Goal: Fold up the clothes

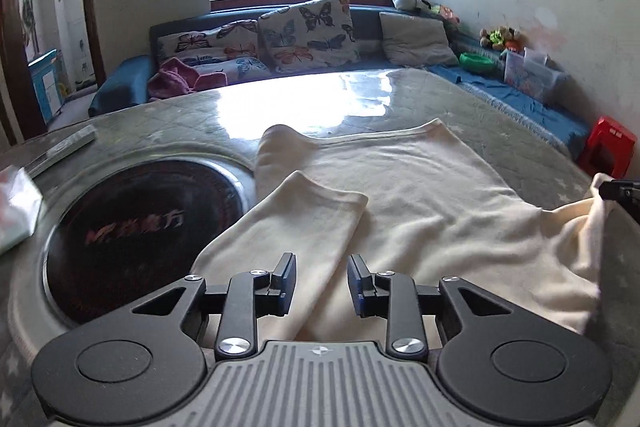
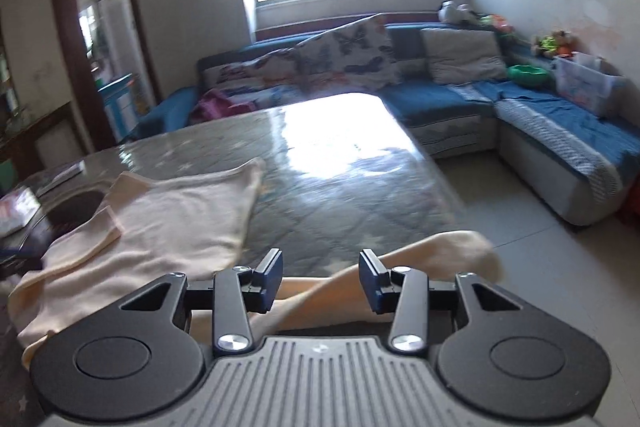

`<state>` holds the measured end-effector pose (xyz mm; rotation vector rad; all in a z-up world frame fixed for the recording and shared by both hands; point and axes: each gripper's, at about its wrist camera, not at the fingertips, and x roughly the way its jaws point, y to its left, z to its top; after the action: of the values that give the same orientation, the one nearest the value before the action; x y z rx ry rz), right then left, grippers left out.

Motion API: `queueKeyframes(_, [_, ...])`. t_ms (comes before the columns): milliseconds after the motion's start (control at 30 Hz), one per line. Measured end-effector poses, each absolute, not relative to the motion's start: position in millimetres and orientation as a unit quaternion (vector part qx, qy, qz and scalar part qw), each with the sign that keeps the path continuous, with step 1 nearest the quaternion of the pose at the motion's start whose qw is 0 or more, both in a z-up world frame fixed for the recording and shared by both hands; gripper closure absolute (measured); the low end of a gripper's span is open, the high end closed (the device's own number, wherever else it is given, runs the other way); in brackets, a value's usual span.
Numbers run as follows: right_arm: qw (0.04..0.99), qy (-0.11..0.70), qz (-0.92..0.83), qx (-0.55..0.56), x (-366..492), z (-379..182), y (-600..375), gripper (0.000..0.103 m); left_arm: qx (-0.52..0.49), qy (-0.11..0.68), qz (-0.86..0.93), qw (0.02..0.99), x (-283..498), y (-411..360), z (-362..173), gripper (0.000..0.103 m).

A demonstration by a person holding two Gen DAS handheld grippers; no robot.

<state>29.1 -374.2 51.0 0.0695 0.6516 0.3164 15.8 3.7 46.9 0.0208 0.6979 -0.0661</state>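
My left gripper [image 1: 322, 279] and right gripper [image 2: 320, 277] both have jaws apart over the cream top [image 1: 420, 195] on the table [image 1: 360, 95]

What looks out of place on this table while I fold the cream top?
The cream top lies partly over the rim of the round black burner set in the table. Its right sleeve trails off the table edge.

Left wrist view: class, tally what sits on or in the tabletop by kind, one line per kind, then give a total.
Cream garment: 1
Round black hob: 1
Flat grey item: 1
White packet: 1
Total: 4
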Motion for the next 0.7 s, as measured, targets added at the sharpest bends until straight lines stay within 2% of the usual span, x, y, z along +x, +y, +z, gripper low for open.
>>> queueKeyframes(267, [0.917,0.351,0.188,0.002,32.4,32.3,-339.7,0.058,0.038,0.355,-0.033,0.933,51.5,-6.9,18.3,0.072])
queueKeyframes(300, [0.916,0.354,0.188,-0.001,33.0,31.0,-339.0,0.057,0.037,0.353,-0.031,0.934,51.8,-5.4,17.9,0.075])
queueKeyframes(367, [0.915,0.361,0.181,-0.005,34.1,28.1,-341.1,0.057,0.029,0.348,-0.027,0.936,51.5,-0.7,18.4,0.094])
queueKeyframes(400, [0.915,0.363,0.175,-0.006,33.8,27.3,-343.1,0.057,0.017,0.345,-0.022,0.938,49.7,5.3,21.2,0.097])
queueKeyframes(533, [0.918,0.366,0.154,-0.016,28.8,27.1,-353.2,0.056,-0.03,0.309,0.01,0.951,32.8,35.4,40.9,0.1])
queueKeyframes(633, [0.921,0.366,0.132,-0.02,21.8,28.2,-361.9,0.049,-0.069,0.279,0.059,0.956,8.5,70.1,58.8,0.101])
queueKeyframes(700, [0.923,0.368,0.113,-0.022,18.6,27.7,-367.8,0.049,-0.096,0.264,0.097,0.955,-10.3,95.5,67.7,0.101])
